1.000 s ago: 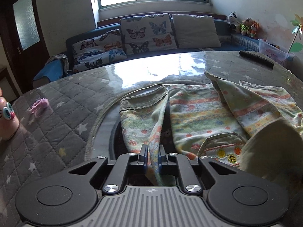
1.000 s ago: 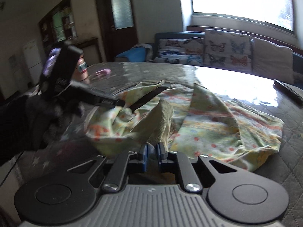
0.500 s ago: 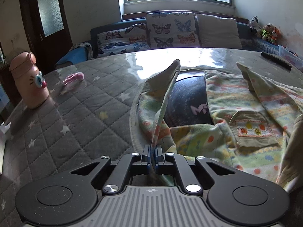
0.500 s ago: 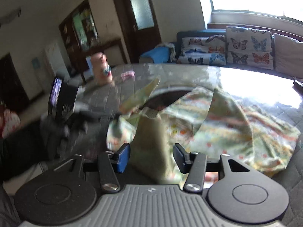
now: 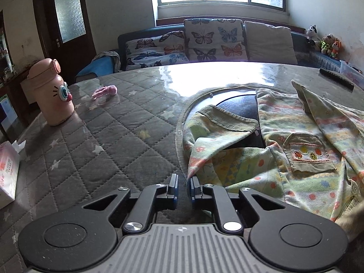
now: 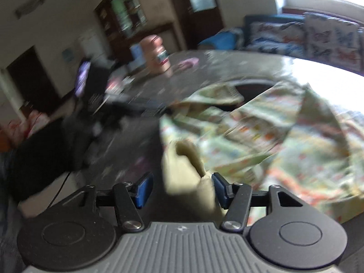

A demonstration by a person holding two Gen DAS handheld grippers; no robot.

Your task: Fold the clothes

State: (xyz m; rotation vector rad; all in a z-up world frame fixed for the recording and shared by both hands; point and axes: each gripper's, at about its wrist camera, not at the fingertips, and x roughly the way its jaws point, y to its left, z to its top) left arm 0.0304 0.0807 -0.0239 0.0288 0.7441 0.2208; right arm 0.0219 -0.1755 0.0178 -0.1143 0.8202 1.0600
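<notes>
The left gripper [image 5: 182, 187] has its jaws a little apart and holds nothing; the near edge of the garment [image 5: 284, 145] lies just ahead and to the right of its fingertips, on the quilted table cover [image 5: 95, 141]. This sharp view shows the small patch pocket [image 5: 308, 153] with coloured embroidery, a sleeve [image 5: 223, 125] folded over a dark round opening, and far to the left a pink bottle [image 5: 53, 92] and a tissue box [image 5: 8, 173]. The right wrist view is blurred. There the right gripper [image 6: 180, 190] stands wide open, and a beige cuff [image 6: 188, 170] of the garment [image 6: 273, 136] sits loose between its fingers, not pinched. Only this view shows the left gripper [image 6: 145, 108] from outside, as a dark smeared shape to the left of the cloth.
</notes>
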